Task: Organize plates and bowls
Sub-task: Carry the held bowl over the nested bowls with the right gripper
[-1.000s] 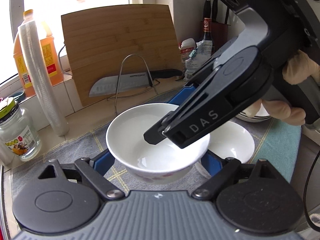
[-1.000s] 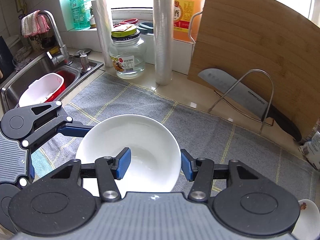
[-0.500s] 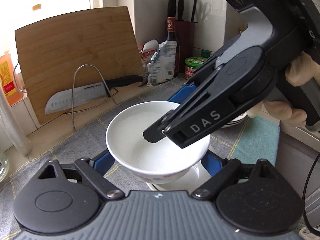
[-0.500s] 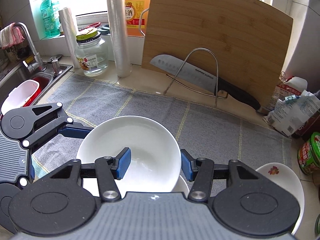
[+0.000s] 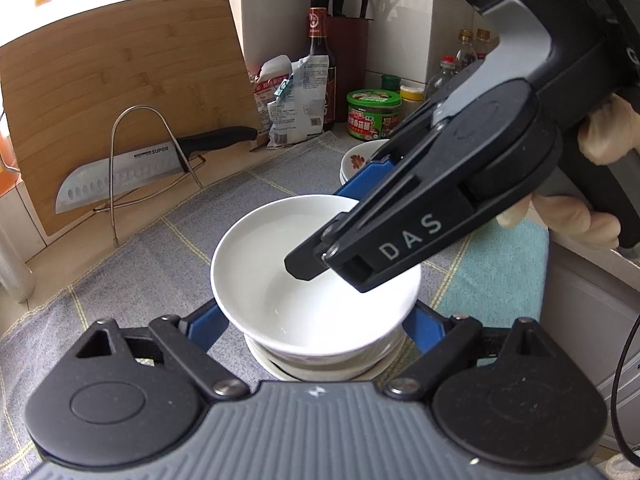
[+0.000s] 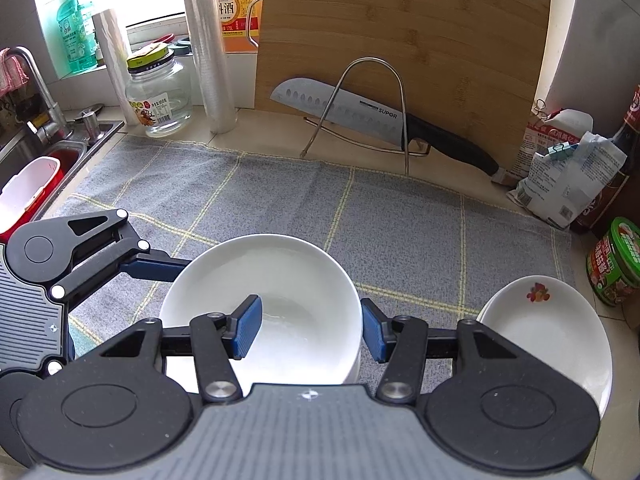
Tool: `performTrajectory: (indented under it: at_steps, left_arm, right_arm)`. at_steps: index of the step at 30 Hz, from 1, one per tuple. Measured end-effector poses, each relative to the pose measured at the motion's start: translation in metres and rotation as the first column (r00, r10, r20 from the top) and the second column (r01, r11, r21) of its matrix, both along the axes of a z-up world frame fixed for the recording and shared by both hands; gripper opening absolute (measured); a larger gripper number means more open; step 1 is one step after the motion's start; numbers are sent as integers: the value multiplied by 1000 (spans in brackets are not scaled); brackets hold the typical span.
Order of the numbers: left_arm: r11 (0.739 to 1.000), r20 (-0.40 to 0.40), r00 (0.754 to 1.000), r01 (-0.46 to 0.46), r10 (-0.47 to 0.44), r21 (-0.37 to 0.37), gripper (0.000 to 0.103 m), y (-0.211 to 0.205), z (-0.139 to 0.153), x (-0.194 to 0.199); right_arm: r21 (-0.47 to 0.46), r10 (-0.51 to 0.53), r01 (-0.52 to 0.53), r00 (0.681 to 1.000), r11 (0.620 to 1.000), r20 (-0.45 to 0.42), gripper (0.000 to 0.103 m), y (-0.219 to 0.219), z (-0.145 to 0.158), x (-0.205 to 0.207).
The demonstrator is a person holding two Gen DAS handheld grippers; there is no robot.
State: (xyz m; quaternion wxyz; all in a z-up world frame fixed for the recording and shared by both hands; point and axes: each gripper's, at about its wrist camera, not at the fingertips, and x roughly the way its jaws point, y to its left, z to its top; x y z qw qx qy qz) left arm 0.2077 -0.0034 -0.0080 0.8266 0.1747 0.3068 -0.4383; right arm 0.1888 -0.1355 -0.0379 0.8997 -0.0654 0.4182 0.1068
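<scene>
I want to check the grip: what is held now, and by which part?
The white bowl is held by both: the right hand-held gripper pinches its near rim wall; the left hand-held gripper clasps its sides.

The left wrist camera looks forward and downward along its own fingers (image 5: 208, 326), close above the white bowl (image 5: 280, 280) between them, toward the corner beyond. The right wrist camera tilts down along its fingers (image 6: 248, 326), facing the cutting board (image 6: 404, 36) past them. Both views share the bowl, the grey cloth (image 6: 280, 192) and the knife (image 5: 132, 172).
</scene>
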Motion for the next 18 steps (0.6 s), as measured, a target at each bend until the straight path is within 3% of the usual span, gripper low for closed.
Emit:
performTrajectory:
  at_steps: [18]
  left_arm:
    - [1000, -11, 1000, 18, -18, 16, 92, -7, -6, 0]
  right_arm:
    - [11, -20, 20, 1000, 1000, -20, 59, -4, -10, 1]
